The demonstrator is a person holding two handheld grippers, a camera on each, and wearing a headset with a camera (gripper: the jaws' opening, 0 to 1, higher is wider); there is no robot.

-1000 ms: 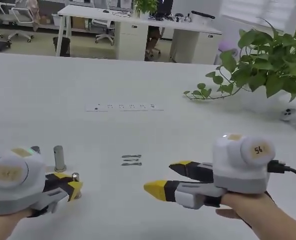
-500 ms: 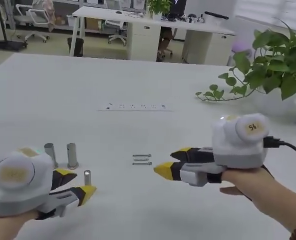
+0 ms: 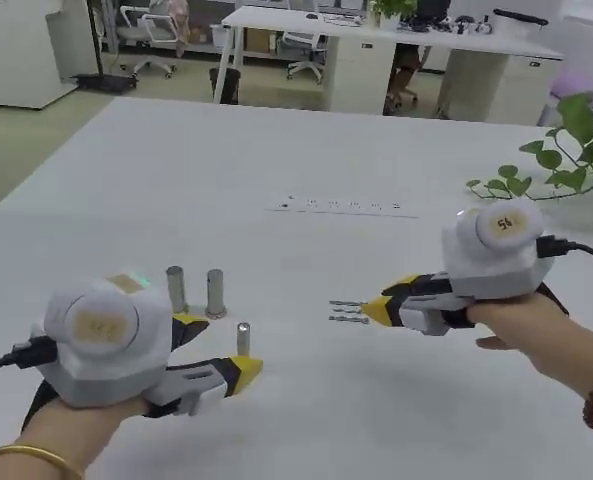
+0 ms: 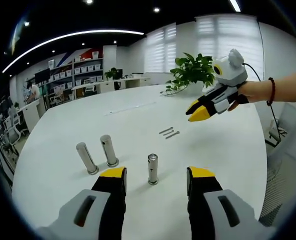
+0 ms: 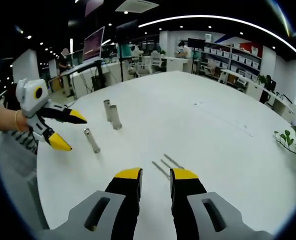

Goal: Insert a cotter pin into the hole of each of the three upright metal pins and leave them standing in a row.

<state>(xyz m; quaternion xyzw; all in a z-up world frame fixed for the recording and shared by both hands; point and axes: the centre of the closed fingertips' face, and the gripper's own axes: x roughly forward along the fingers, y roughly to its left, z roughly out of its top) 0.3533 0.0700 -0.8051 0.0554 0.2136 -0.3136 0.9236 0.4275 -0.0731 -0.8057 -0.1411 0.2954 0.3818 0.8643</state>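
The left gripper (image 5: 73, 133), wide open and empty, faces the nearest metal pin (image 3: 243, 338). Two more metal pins (image 3: 215, 292) stand just behind it. Right of it lie three cotter pins (image 3: 348, 311). The right gripper (image 5: 155, 175) hovers beside them, slightly open and empty. It is best to pinch one cotter pin by its end.

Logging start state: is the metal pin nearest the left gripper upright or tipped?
Upright: the metal pin stands on end on the table.

You have bright, even light from the ceiling light strip (image 4: 73, 37) and daylight through the blinds (image 4: 227, 40). On the white counter (image 3: 276, 150) the metal pins (image 3: 214, 293) cast only faint, soft shadows. Your head view looks slightly soft; both gripper views bend strongly at the edges.
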